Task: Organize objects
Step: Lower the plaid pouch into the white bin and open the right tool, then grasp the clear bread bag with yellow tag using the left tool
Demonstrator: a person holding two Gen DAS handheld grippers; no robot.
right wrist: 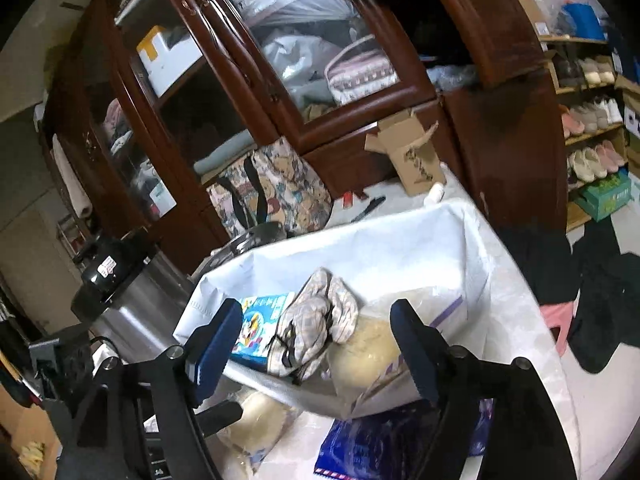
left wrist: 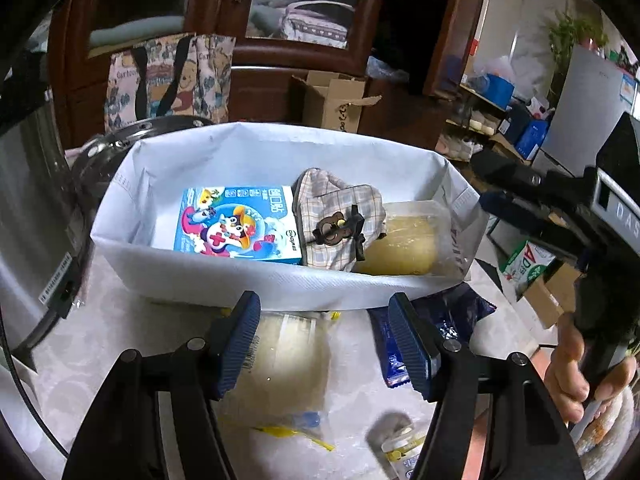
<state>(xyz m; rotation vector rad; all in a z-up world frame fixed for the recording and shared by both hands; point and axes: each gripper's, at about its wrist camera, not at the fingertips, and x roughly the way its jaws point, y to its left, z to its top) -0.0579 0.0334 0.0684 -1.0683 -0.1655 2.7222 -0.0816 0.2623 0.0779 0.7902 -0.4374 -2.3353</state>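
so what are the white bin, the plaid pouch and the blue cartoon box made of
The white soft-sided bin looks like non-woven fabric: matte, dimpled weave, creased walls. The plaid pouch with a bear charm seems woven cloth, crumpled. The blue cartoon box appears to be glossy printed cardboard, with crisp edges.

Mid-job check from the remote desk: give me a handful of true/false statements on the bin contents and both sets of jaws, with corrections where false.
1. The white bin holds a blue cartoon box. True.
2. The plaid pouch lies on the table outside the bin. False: it is inside, between the box and a clear container.
3. The left gripper is shut on a packet. False: its jaws stand open, holding nothing.
4. A blue packet lies on the table in front of the bin. True.
5. The right gripper is open. True.
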